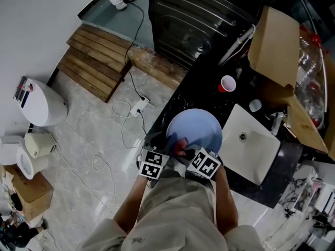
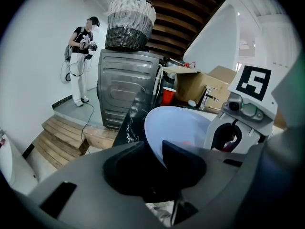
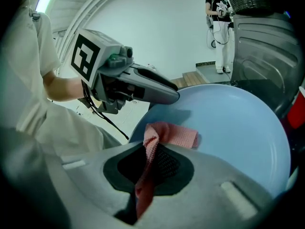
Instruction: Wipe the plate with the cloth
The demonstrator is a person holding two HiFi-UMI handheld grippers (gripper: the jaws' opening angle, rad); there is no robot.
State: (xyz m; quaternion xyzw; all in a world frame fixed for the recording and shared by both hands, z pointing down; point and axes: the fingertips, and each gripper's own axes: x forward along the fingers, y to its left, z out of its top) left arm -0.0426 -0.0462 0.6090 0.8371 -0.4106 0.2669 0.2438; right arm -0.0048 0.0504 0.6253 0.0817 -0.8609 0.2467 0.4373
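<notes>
My left gripper grips the near rim of the blue plate, which sits between its jaws at the edge of the dark counter. My right gripper is closed on the pink cloth. The cloth's free end lies folded on the plate's face, near my left gripper's tip.

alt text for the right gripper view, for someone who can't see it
The right claw clamps a pink cloth whose free end lies on a blue plate. The left claw grips the plate's rim at upper left.
</notes>
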